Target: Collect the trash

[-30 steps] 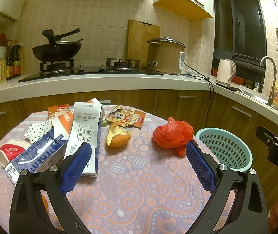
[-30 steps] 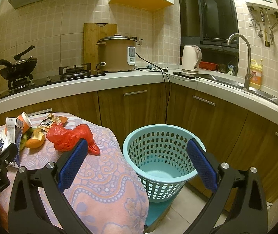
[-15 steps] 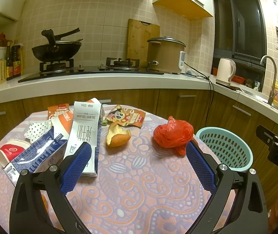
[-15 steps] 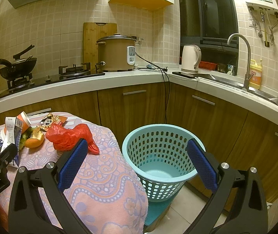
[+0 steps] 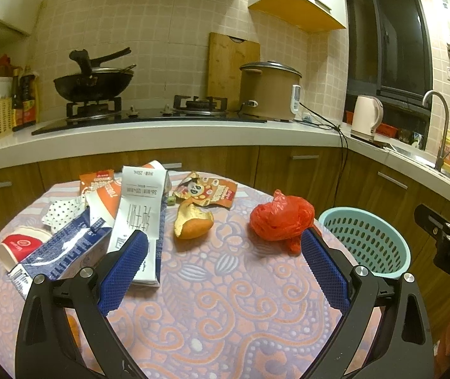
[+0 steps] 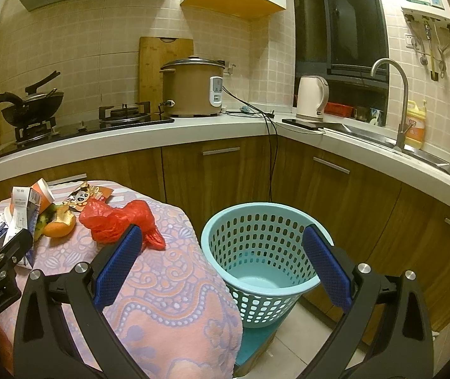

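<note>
The left gripper [image 5: 223, 254] hangs with its jaws spread wide and nothing between them, low in the left wrist view over the patterned tablecloth [image 5: 225, 309]. A bare stretch of cloth fills the lower centre of that frame, with room to move in. Just beyond the right-hand finger lies a crumpled red plastic bag [image 5: 280, 221], near the table's right edge. Toward the left-hand finger a white milk carton [image 5: 141, 218] lies flat, touching a blue carton [image 5: 64, 249]; a red paper cup [image 5: 20, 246] sits at the far left edge. Between carton and bag rests a half-eaten orange fruit [image 5: 192, 224], with a torn panda snack wrapper [image 5: 207, 189] behind it.

The right gripper [image 6: 220, 260] is likewise spread and empty, lower centre of the right wrist view, framing the turquoise slotted basket [image 6: 263, 252] that stands on the floor just beside the table's right edge. The basket looks empty inside. The red bag shows at centre left, close to the cloth's drop-off.

Behind, across the upper frame, a white counter runs above wooden cabinets, carrying a wok [image 5: 92, 82], a rice cooker [image 6: 193, 87] and a kettle [image 6: 311, 98].
</note>
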A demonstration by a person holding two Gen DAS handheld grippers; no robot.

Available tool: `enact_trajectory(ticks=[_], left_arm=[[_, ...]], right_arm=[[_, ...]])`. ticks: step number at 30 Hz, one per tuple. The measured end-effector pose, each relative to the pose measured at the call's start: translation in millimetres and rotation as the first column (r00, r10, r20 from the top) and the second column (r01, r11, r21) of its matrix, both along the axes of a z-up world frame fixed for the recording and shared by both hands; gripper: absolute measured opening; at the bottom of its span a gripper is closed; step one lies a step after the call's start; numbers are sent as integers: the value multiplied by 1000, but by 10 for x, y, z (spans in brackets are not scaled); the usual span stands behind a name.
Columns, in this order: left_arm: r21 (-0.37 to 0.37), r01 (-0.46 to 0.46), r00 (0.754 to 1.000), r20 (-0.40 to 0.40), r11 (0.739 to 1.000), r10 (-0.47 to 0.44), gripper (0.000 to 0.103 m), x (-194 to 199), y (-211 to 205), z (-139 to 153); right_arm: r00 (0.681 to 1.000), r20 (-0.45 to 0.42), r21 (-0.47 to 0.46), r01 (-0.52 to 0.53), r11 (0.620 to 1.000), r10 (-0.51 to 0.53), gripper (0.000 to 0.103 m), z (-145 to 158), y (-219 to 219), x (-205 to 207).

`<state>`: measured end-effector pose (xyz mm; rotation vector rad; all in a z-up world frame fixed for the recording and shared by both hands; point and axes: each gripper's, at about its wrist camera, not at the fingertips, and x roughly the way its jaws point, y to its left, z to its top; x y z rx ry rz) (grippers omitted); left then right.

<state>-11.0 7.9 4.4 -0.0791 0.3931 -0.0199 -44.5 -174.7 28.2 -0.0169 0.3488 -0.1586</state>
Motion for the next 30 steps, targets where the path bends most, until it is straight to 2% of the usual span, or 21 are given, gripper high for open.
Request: enact_trajectory(ticks=[6, 10, 14, 19, 21, 24, 27, 30], left_arm=[[8, -55, 998, 4, 998, 55, 94, -185, 94, 50], [20, -128, 991, -26, 992, 128, 94, -345, 267, 125], [52, -218, 974, -49, 975, 221, 94, -531, 631, 222], [34, -266, 961, -69, 963, 268, 94, -614, 1148, 335], [24, -250, 961, -118, 968, 251, 94, -558, 1310, 324], [46, -216, 957, -188, 975, 221, 94, -410, 1402, 241], [127, -182, 949, -238, 975, 208, 93, -249, 1369, 138], [193, -146, 931, -305, 970, 200, 81, -69, 1331, 6]], right_arm=[[999, 27, -20, -36, 999, 37, 96, -10, 180, -59], [995, -2, -7, -98, 995, 98, 85, -69, 324, -36], [989, -28, -15, -146, 989, 146, 72, -122, 475, -15], [974, -67, 20, -218, 976, 219, 61, -147, 629, 45], [965, -75, 46, -250, 967, 253, 59, -124, 708, 80], [942, -86, 94, -317, 944, 325, 49, -63, 852, 173], [920, -105, 120, -365, 923, 377, 45, -25, 1035, 282], [894, -132, 132, -412, 902, 428, 45, 4, 1218, 366]])
